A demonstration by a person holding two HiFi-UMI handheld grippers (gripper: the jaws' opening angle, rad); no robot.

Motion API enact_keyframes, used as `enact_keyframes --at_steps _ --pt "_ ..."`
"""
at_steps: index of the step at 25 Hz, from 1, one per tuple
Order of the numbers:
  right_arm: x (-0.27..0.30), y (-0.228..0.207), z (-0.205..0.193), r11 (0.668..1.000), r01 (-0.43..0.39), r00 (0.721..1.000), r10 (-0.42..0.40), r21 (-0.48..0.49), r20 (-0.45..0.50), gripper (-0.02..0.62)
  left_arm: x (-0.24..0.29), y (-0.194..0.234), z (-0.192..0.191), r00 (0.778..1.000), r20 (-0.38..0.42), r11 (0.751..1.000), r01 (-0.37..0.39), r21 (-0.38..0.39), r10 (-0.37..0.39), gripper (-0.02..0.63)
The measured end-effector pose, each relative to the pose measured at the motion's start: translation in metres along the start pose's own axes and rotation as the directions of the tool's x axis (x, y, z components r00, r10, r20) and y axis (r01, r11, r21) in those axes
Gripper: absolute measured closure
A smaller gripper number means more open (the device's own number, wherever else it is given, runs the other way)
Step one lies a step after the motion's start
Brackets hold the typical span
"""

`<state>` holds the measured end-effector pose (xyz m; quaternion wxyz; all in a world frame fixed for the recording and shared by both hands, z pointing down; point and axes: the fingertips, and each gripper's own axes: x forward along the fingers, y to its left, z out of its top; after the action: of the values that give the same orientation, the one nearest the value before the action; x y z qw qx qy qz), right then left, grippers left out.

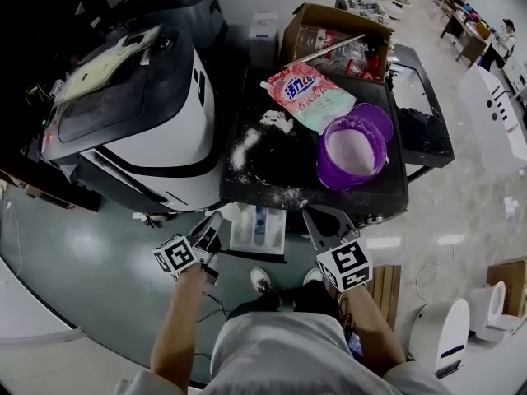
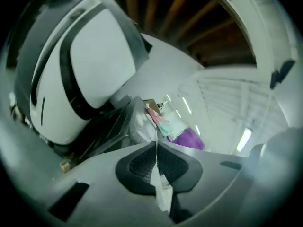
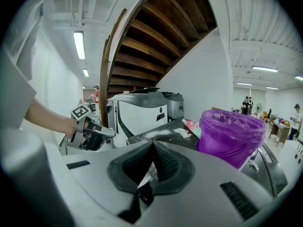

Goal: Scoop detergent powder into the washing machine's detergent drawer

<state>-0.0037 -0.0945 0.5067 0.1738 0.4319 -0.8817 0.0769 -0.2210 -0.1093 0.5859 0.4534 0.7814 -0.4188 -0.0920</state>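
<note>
A purple bucket of white powder stands on a black machine top, with its lid behind it. A pink detergent bag lies further back, and spilled powder streaks the top. A white detergent drawer with a blue section sticks out under the top's front edge. My left gripper is shut just left of the drawer, and my right gripper is shut just right of it. Neither holds anything. In the right gripper view the bucket looms close on the right.
A white and black washing machine stands to the left of the black top. A cardboard box with bottles sits behind the bag. A dark cart is to the right. Grey floor lies below me, and people stand far off.
</note>
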Motion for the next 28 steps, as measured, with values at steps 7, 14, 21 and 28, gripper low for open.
enact_keyframes --at_steps 7,14,21,28 --pt "-0.025 -0.038 0.049 0.996 0.057 0.996 -0.053 -0.066 0.072 0.598 0.004 -0.05 0.049 0.987 0.151 0.995 0.072 -0.066 -0.061 0.592" --pt "-0.058 -0.104 0.113 0.981 0.157 0.975 -0.136 -0.111 0.173 0.598 0.028 -0.149 0.129 0.953 0.238 0.967 0.14 0.213 -0.19 0.592" --pt "-0.07 -0.154 0.169 0.961 0.233 0.948 -0.191 -0.146 0.254 0.598 0.054 -0.214 0.168 0.928 0.265 0.908 0.145 0.394 -0.263 0.592" --pt "-0.07 -0.169 0.207 0.958 0.234 0.93 -0.17 -0.167 0.325 0.598 0.065 -0.254 0.187 0.93 0.282 0.775 0.004 0.631 -0.234 0.592"
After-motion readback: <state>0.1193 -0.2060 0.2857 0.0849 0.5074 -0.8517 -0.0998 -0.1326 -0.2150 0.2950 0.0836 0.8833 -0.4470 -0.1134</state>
